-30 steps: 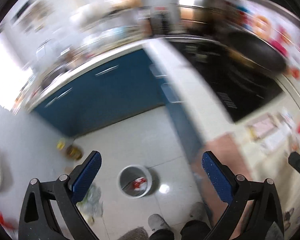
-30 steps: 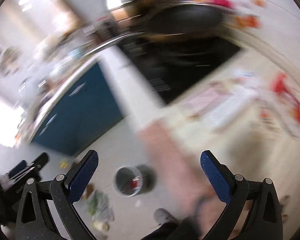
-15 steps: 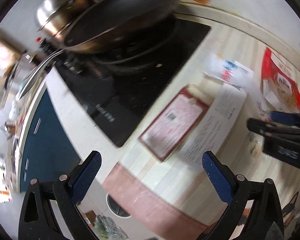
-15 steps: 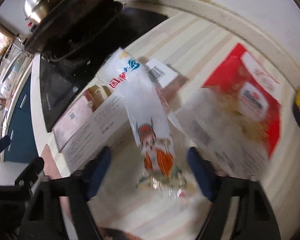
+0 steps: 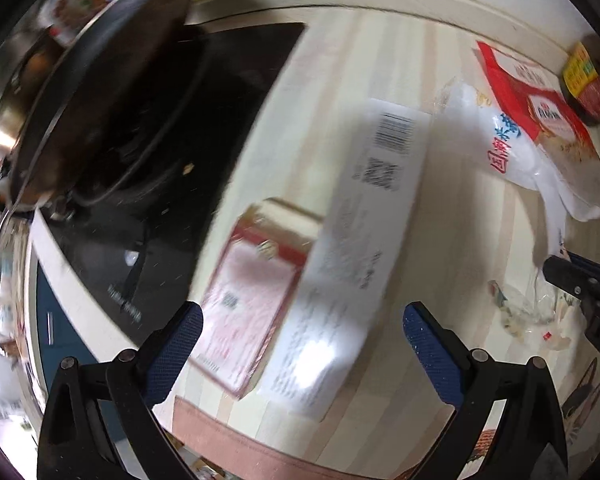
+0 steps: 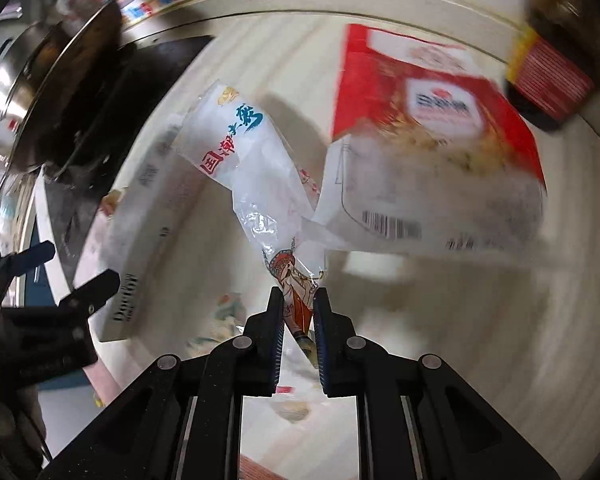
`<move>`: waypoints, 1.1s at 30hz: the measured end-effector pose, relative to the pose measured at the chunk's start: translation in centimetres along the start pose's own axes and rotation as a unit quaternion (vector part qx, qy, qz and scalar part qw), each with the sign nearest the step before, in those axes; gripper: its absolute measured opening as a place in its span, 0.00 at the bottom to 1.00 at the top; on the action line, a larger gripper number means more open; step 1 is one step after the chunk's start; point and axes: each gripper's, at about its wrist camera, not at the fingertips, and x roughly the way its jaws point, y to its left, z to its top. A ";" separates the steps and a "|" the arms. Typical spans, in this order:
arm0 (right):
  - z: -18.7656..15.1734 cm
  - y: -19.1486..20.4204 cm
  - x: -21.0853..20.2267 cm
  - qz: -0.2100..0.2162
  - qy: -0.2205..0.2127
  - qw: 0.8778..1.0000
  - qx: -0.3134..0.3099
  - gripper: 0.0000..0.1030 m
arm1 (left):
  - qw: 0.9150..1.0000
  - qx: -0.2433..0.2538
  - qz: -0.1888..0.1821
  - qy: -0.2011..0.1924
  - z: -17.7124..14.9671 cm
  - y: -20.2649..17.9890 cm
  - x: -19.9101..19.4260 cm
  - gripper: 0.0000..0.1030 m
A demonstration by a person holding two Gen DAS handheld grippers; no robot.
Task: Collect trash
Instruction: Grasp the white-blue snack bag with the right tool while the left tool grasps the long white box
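So the right gripper (image 6: 297, 312) has just been closing and its jaws now pinch the printed tail of the clear plastic wrapper (image 6: 256, 168), which lies on the pale countertop (image 6: 440, 340) beside the red-and-white bag (image 6: 432, 140). The grab looks thin to me, right at the crinkly end, so I'd lift slowly and straight up so the film doesn't slide out or drag the bag along. The left gripper (image 5: 300, 340) hangs wide open over the white paper sheet (image 5: 364, 240) and pink card (image 5: 252, 300), holding nothing; that's probably its pick.
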 end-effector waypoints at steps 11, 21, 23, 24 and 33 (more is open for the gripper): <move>-0.9 -1.3 -1.8 -0.011 -0.017 1.000 0.020 0.11 | 0.999 -0.006 -0.043 0.002 -0.9 -1.3 -2.0 0.00; -1.5 -0.5 -3.4 -0.007 -0.031 0.999 0.022 0.10 | 0.994 -0.054 -0.095 0.000 -2.0 2.5 -0.5 0.14; -1.3 -0.8 -3.1 -0.006 -0.030 0.999 0.026 0.10 | 0.993 -0.043 -0.113 0.007 -1.7 2.4 -0.3 0.35; -1.3 -1.0 -2.9 -0.004 -0.029 0.999 0.030 0.10 | 0.992 -0.034 -0.123 0.013 -1.5 2.2 -0.1 0.53; -1.0 -1.5 -2.3 0.006 -0.028 0.999 0.043 0.10 | 0.993 0.011 -0.107 0.039 -0.9 -0.7 2.2 0.46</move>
